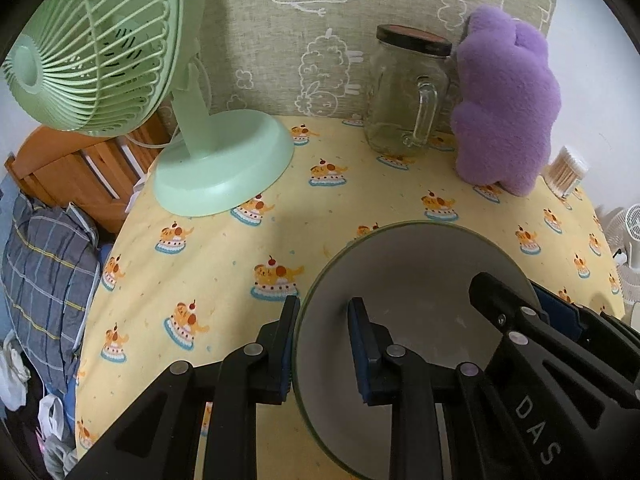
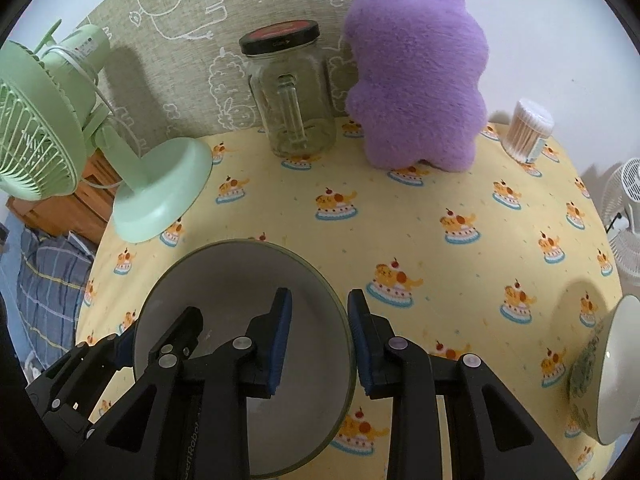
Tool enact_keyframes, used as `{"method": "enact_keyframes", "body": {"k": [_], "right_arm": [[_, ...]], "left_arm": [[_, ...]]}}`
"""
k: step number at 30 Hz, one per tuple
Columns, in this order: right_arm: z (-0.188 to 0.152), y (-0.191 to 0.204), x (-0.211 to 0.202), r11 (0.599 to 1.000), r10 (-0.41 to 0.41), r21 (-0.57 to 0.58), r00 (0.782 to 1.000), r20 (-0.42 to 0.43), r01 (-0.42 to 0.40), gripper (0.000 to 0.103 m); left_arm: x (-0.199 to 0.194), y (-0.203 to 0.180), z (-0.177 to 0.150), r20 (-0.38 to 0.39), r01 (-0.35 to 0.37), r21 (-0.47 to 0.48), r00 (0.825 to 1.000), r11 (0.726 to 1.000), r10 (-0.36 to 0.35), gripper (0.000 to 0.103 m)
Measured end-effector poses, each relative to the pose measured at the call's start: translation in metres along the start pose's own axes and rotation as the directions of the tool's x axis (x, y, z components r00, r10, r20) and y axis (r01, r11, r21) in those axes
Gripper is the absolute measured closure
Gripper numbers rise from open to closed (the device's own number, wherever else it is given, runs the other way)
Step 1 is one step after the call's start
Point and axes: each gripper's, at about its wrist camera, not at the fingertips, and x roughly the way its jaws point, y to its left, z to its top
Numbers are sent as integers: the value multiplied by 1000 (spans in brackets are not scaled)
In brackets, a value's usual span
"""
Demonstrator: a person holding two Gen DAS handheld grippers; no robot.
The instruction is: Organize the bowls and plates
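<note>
The tabletop (image 2: 460,200), covered in a yellow cake-print cloth, is seen carrying everything here. Along its far edge four non-task things are lined up: one green fan (image 2: 48,128) at the far left corner, one purple plush (image 2: 416,80), one glass jar (image 2: 292,92) with a handle, one tub of cotton swabs (image 2: 528,128) toward the far right corner.

Two bowls are counted, no plates. The grey bowl (image 2: 240,320) is found by the near edge, and its rim is straddled from both sides: the left gripper (image 1: 324,344) has the left rim between its fingers, the right gripper (image 2: 318,340) has the right rim. Both pairs look parted around the wall with small gaps showing, so neither looks clenched yet.

The patterned bowl (image 2: 608,372) is sat well apart at the near right edge, so the right gripper is judged nearer to it.
</note>
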Motion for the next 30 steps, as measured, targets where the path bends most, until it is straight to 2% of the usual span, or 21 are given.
{"method": "enact_keyframes", "body": {"k": [16,30], "right_arm": [[-22,-4,-63,1000,8,15,1000,23,-8,70],[-66,1,-137,999,11,48,998,54,-13,70]], "left_arm": [[-65,-5,-19,37,12,0,999,1000,-12,81],[-135,3,-58,69,41,25,997,999,-42,81]]}}
